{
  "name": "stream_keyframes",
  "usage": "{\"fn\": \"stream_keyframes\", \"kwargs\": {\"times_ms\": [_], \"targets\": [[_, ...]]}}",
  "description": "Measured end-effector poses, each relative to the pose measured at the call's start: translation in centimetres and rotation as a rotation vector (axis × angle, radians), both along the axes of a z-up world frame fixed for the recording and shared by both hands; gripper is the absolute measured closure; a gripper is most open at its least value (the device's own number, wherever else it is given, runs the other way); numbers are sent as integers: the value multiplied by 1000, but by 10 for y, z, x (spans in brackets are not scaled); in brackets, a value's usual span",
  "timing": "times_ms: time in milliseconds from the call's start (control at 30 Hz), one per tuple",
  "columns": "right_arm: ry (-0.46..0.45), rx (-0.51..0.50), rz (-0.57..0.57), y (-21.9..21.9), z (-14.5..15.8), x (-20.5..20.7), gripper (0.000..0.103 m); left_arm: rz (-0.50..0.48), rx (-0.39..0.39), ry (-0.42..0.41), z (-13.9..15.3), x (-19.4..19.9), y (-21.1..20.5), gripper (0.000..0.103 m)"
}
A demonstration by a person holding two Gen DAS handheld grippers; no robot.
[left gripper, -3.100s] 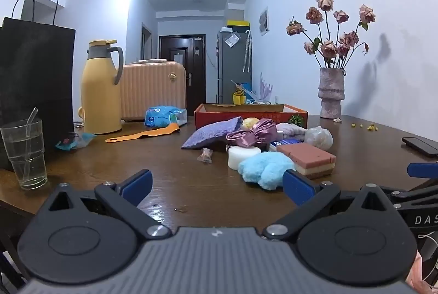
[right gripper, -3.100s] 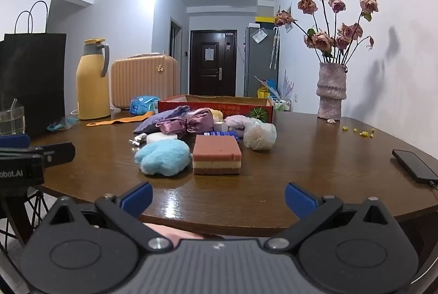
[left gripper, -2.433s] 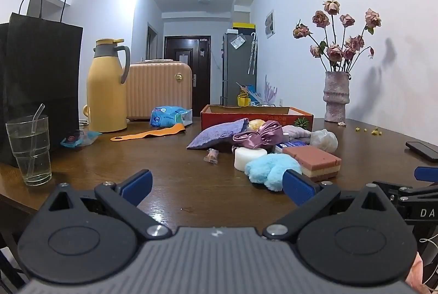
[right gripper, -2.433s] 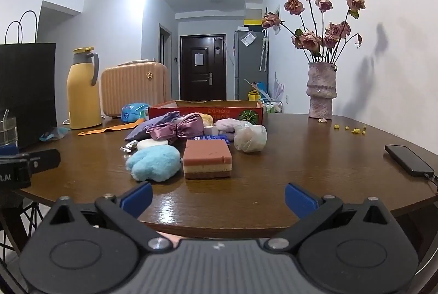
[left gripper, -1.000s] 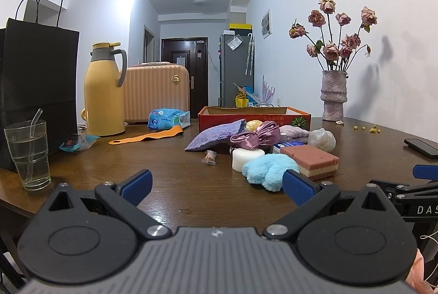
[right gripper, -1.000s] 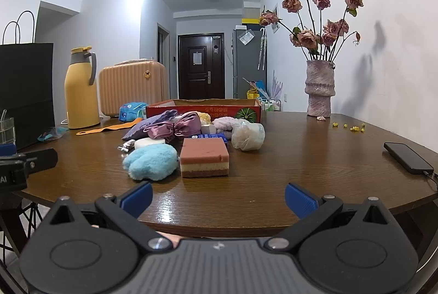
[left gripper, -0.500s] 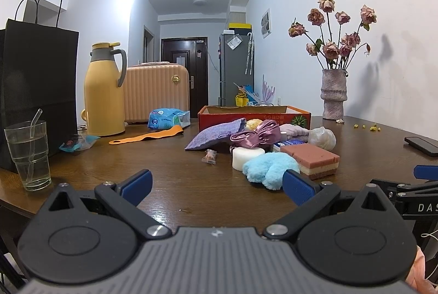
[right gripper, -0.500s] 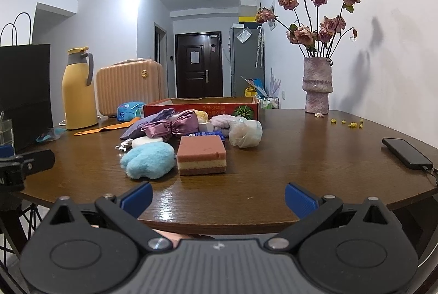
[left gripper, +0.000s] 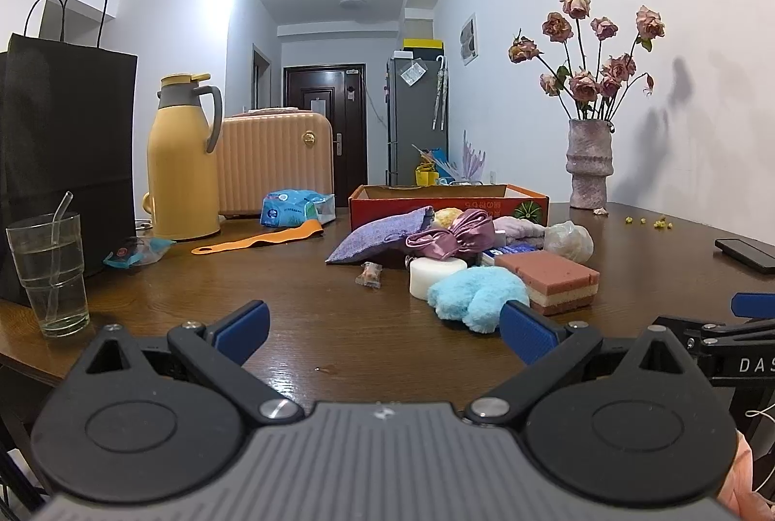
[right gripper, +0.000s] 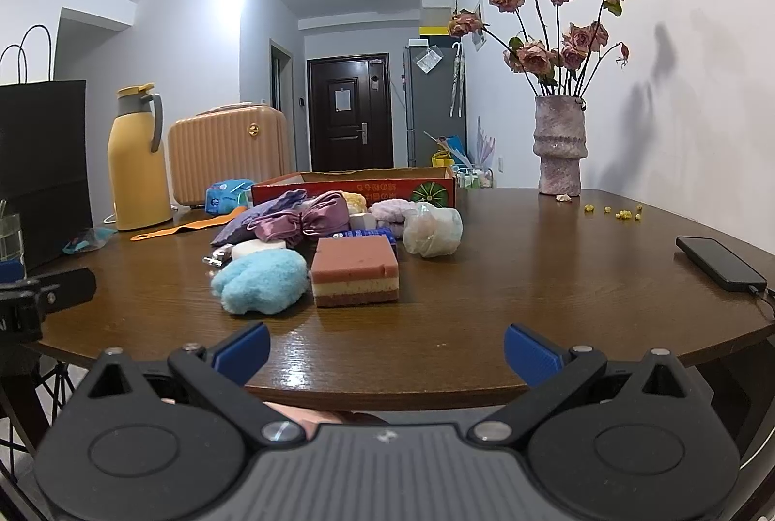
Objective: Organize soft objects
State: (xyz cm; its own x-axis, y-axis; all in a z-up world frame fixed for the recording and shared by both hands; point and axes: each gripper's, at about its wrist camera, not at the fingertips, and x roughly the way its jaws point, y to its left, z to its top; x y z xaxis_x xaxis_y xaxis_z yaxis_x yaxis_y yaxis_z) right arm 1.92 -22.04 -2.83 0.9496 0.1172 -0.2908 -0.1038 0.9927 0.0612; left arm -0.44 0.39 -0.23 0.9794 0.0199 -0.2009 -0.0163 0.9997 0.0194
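A pile of soft things lies mid-table: a fluffy blue puff (left gripper: 477, 294) (right gripper: 264, 281), a layered pink sponge (left gripper: 550, 278) (right gripper: 356, 271), a white round sponge (left gripper: 436, 271), a purple satin bow (left gripper: 453, 232) (right gripper: 302, 222), a lavender pouch (left gripper: 380, 235) and a bagged pale ball (right gripper: 432, 228). Behind them stands a red cardboard box (left gripper: 448, 201) (right gripper: 356, 184). My left gripper (left gripper: 385, 329) is open, low over the near table edge, short of the blue puff. My right gripper (right gripper: 385, 349) is open at the table's front edge, with nothing between its fingers.
On the wooden table (left gripper: 271, 303) stand a glass with a straw (left gripper: 48, 266), a black paper bag (left gripper: 68, 162), a yellow thermos (left gripper: 181, 162), a peach suitcase (left gripper: 276, 162) and a vase of dried roses (right gripper: 559, 145). A phone (right gripper: 721, 261) lies at the right.
Both grippers have drifted only slightly while staying open; the right wrist view shifted a little, so the pile sits a touch nearer. No object on the table has moved.
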Motion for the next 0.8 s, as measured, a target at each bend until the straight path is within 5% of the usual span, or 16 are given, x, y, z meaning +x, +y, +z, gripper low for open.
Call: {"fn": "stream_keyframes", "kwargs": {"times_ms": [600, 800], "targets": [[-47, 20, 10, -6, 7, 19, 0, -45, 12, 41, -2, 37, 1, 0], [-45, 10, 73, 2, 12, 53, 0, -108, -108, 125, -4, 77, 11, 0]]}}
